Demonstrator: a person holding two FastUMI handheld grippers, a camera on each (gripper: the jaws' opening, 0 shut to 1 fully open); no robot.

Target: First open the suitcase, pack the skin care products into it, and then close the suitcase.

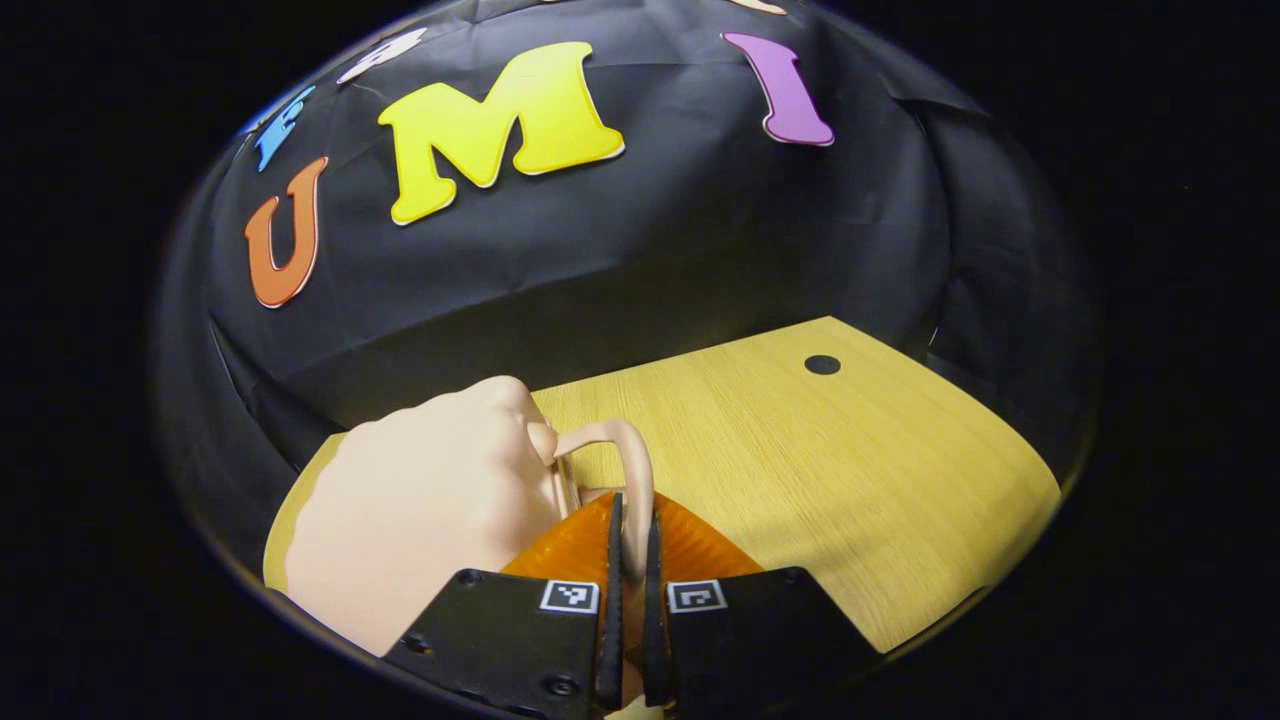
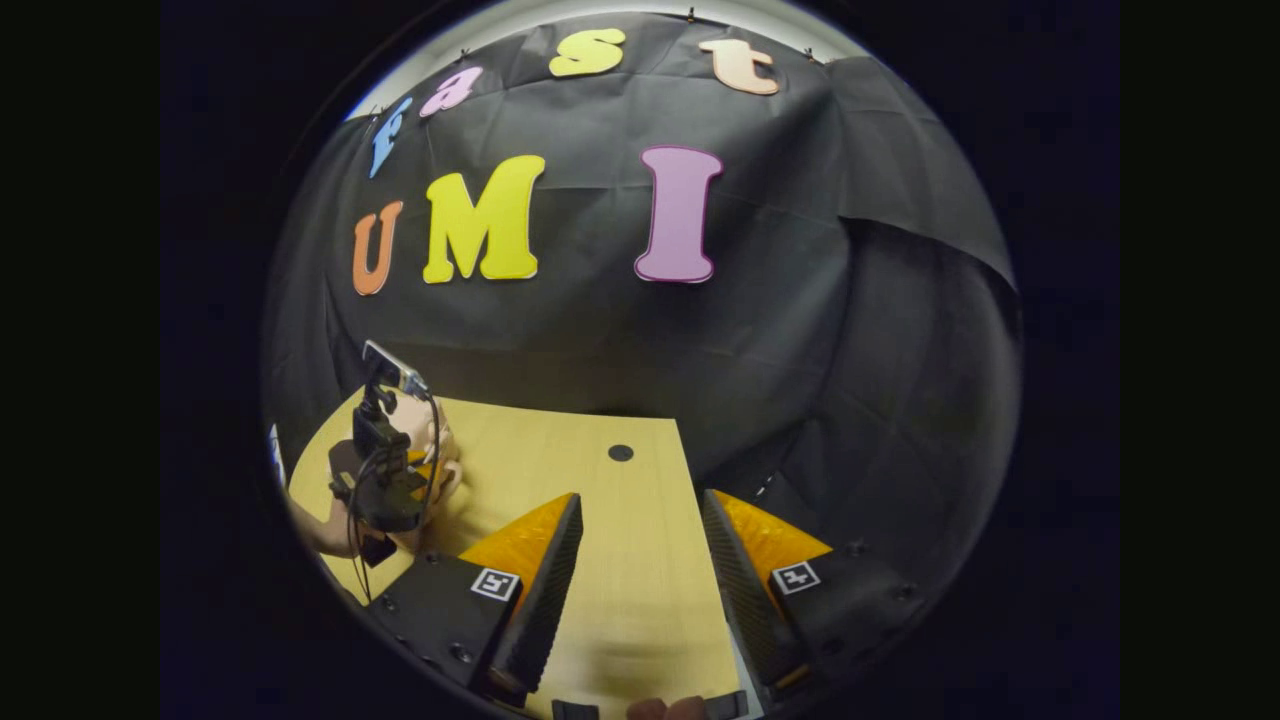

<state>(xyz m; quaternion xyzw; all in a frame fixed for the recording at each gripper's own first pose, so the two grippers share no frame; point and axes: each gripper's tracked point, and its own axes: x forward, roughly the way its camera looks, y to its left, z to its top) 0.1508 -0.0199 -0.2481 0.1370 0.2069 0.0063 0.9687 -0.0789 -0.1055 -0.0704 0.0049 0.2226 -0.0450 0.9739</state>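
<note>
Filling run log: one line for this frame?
left gripper: shut on suitcase handle | right gripper: open, above table | suitcase: closed

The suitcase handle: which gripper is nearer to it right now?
Left. The left gripper is closed on the suitcase handle, beside the pale suitcase. The right gripper hangs open over the bare table, well off to the side.

The left tongs [image 1: 632, 560] have two thin, flat fingers rising from broad black plates, each plate carrying a small square black-and-white marker and dark round screws near its corners. The right tongs [image 2: 640, 560] show ridged inner finger faces and the same square markers on black, screw-studded plates. In the right gripper view, the far handset wears a black mount with looping black cables.
</note>
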